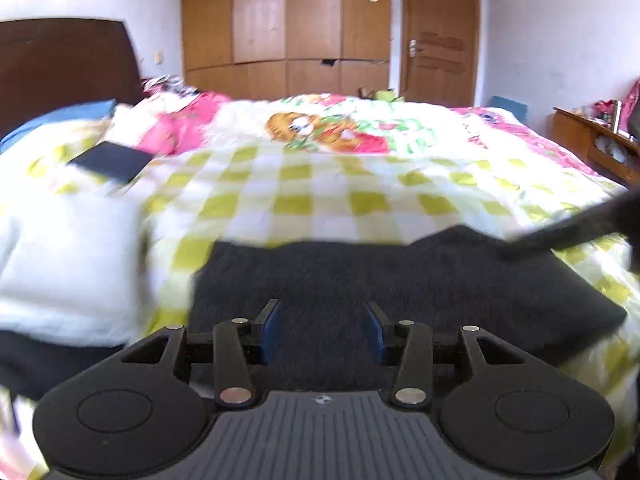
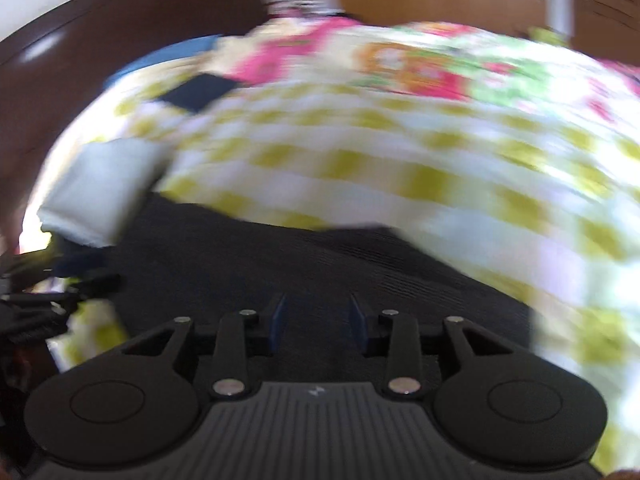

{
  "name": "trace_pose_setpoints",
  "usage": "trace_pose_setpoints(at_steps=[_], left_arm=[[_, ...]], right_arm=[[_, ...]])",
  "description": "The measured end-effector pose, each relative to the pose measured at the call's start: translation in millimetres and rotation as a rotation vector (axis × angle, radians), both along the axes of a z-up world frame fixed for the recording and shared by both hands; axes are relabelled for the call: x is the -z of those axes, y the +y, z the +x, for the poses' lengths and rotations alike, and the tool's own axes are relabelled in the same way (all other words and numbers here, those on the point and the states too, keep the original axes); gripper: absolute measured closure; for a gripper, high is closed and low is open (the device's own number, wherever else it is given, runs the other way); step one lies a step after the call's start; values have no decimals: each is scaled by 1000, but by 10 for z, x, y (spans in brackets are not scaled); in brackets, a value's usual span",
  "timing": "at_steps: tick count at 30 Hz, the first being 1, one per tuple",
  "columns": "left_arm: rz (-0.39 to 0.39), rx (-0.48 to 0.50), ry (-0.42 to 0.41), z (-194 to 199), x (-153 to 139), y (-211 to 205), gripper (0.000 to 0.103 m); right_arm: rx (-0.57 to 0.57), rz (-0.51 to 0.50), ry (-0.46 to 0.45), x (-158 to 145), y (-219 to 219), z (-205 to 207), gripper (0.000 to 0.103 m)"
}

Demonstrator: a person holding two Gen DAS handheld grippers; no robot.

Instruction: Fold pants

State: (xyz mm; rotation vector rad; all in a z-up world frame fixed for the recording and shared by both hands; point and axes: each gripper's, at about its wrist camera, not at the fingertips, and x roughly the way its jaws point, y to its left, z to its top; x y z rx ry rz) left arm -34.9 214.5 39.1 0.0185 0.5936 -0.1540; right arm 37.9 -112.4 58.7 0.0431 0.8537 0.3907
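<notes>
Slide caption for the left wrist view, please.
Left hand-held gripper, jaws apart and empty, above dark folded pants on a checked quilt.

Left gripper [image 1: 323, 326]: tilted downward, jaws parted to a moderate gap, blue pads [image 1: 272, 332] facing each other with nothing pinched between them; black linkage arms splayed symmetrically.

Right gripper [image 2: 318, 322]: tilted more steeply downward, jaws parted to a narrower gap, nothing clamped; blue pads [image 2: 279, 322] visible; view heavily motion-blurred.

Cross-sightings: the right gripper shows as a dark blurred bar at the right edge of the left wrist view; the left gripper shows at the left edge of the right wrist view.
</notes>
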Motion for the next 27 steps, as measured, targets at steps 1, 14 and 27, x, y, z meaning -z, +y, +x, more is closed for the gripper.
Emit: trace_pose_setpoints(at_steps=[1, 14, 27], left_arm=[[-10, 12, 4, 100, 49, -48, 47], [153, 52, 154, 319, 249, -496, 46], [189, 160, 195, 411, 222, -931, 46]], right_arm=[[58, 13, 16, 49, -197, 7, 66], [178, 419, 257, 615, -1321, 90, 63], [25, 669, 471, 970, -1492, 432, 63]])
